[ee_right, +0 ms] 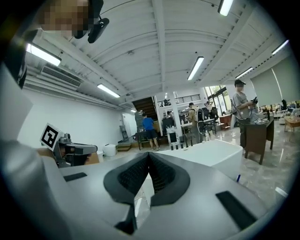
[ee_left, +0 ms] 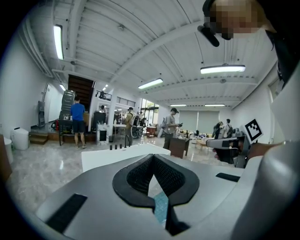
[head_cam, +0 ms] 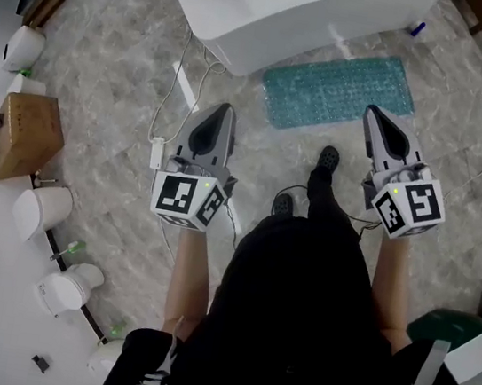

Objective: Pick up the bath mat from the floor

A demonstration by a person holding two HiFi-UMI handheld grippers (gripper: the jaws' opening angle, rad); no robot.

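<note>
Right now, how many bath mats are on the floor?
1: the teal bath mat lies flat beside the white bathtub, ahead of the right gripper. The bathtub could hide others.

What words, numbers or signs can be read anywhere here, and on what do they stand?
No readable words or numbers in any view.
Left cube, right cube: black-and-white square patterns, no letters.
Box: marks too small to read.
</note>
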